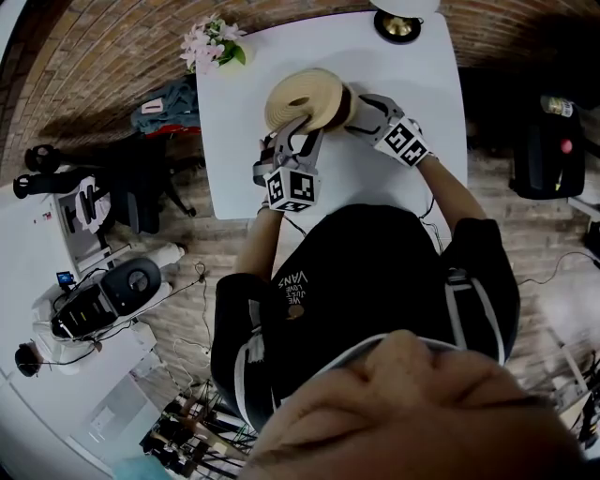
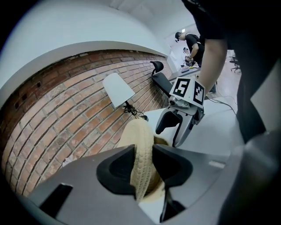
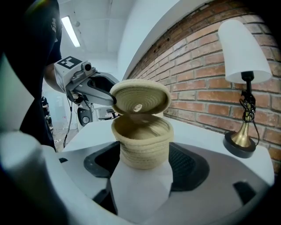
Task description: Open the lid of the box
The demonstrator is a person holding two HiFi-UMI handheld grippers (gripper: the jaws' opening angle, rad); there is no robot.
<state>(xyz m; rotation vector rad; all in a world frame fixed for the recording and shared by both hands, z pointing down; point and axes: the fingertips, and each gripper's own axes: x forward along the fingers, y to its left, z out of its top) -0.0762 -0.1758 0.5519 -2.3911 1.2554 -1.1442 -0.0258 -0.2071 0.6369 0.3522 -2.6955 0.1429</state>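
L gripper [image 2: 144,169] pinches the lid [image 3: 140,102] by its rim. The lid sits tipped just over the box [image 3: 142,143], which is squeezed between R gripper [image 3: 142,165] jaws. Woven rope: prob. light, soft, bendy. Best grab the rim, not the top.

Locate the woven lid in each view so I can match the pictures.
Head view: woven lid at top centre, tilted, over the white table.
Left gripper view: woven lid edge-on, low centre, pinched between the jaws.
Right gripper view: woven lid at centre, raised above the woven basket that sits between the right jaws.
Shared landmark: the table lamp.
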